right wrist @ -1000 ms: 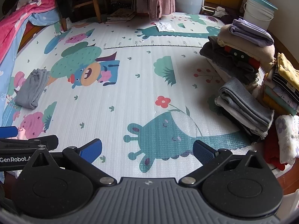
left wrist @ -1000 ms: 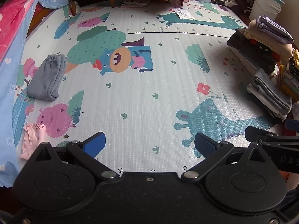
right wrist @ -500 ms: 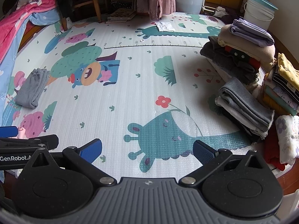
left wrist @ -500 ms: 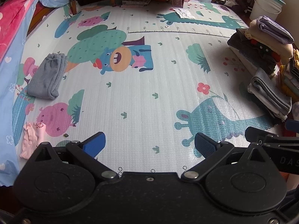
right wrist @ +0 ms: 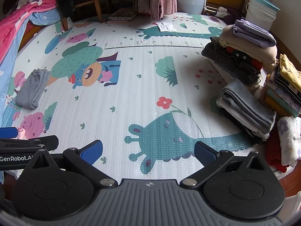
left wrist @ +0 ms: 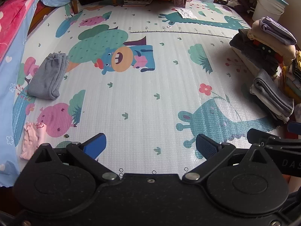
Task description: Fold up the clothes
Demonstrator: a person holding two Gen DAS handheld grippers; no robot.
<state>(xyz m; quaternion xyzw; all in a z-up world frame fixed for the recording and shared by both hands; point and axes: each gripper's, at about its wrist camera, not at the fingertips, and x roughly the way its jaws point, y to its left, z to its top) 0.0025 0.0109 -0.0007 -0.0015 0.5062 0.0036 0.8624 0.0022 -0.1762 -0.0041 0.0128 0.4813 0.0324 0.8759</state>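
A folded grey garment [left wrist: 47, 77] lies on the cartoon play mat [left wrist: 143, 101] at the left; it also shows in the right wrist view [right wrist: 32, 89]. Stacks of folded clothes [right wrist: 246, 105] stand at the mat's right edge, also in the left wrist view [left wrist: 270, 96]. A small pink garment [left wrist: 33, 140] lies at the near left. My left gripper [left wrist: 150, 146] is open and empty above the mat's near edge. My right gripper [right wrist: 148, 151] is open and empty beside it, to its right.
A bed with pink and blue bedding [left wrist: 13, 28] runs along the left. A wooden chair [right wrist: 82, 1], books [right wrist: 122, 15] and a curtain stand at the back. White buckets [right wrist: 261, 9] stand at the back right. A paper [right wrist: 165, 26] lies on the far mat.
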